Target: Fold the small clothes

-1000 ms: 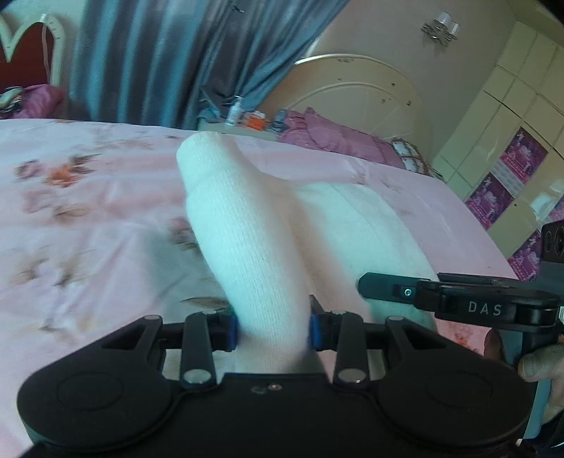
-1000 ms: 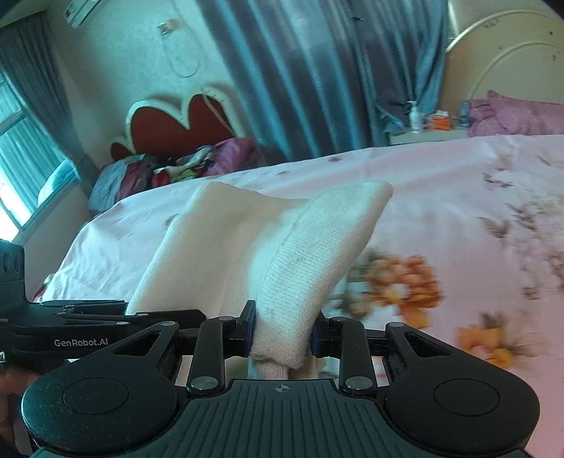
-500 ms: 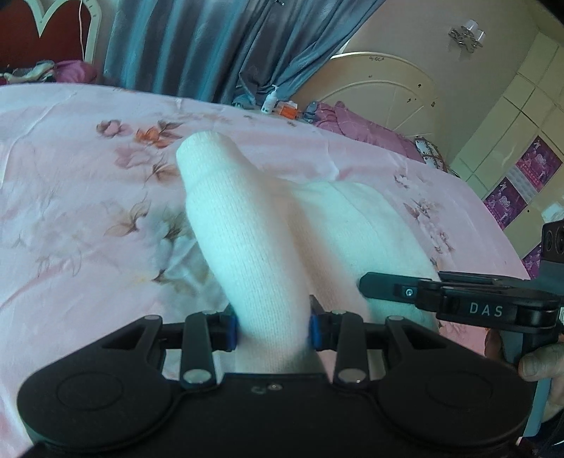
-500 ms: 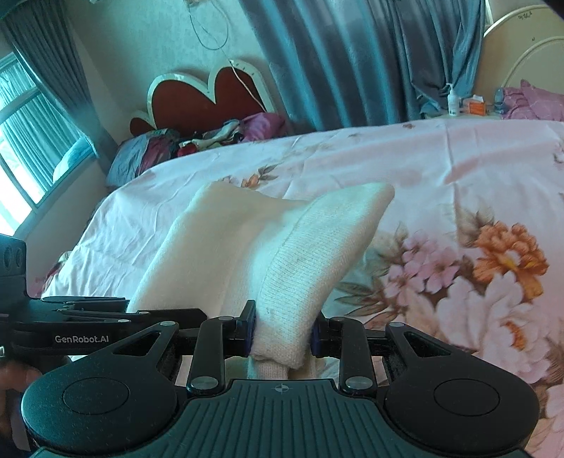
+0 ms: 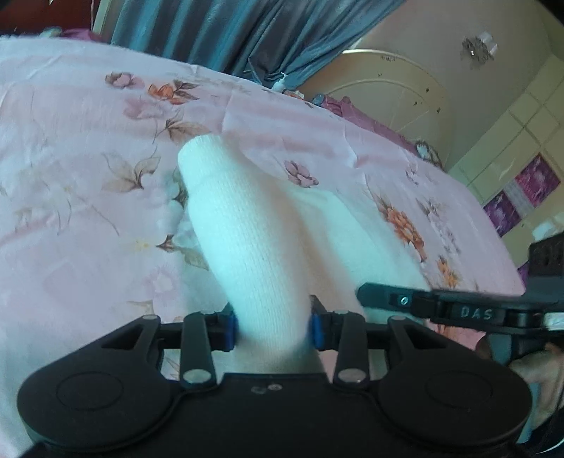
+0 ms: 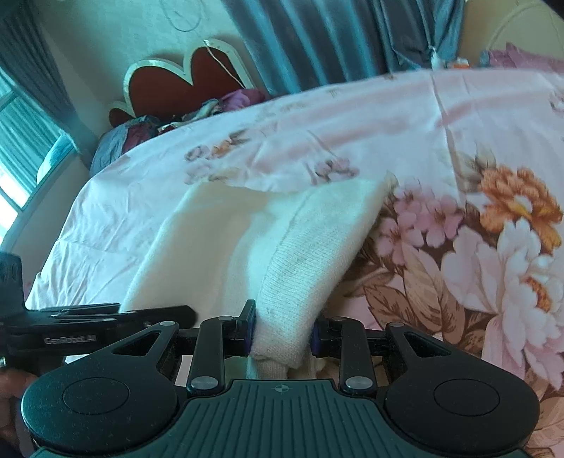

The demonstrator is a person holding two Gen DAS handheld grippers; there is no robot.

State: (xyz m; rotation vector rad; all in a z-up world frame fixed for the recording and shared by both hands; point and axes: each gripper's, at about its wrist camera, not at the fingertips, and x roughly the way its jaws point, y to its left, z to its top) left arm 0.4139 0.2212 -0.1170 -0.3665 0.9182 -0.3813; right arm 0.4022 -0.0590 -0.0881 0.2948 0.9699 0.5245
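A small white knitted garment hangs between both grippers above the pink floral bedsheet. My left gripper is shut on one end of it; the cloth rises out of the jaws in a thick folded roll. My right gripper is shut on the other end, where a ribbed hem shows. The rest of the garment sags between the two. The right gripper shows at the right edge of the left wrist view, and the left gripper shows at the left of the right wrist view.
The bed fills both views. A red heart-shaped headboard with piled clothes stands at the far end. Blue curtains, a cream headboard and a cupboard wall lie behind.
Both grippers have tilted down toward the bed with the garment still held; more bedsheet and less wall shows. The grips have not changed.
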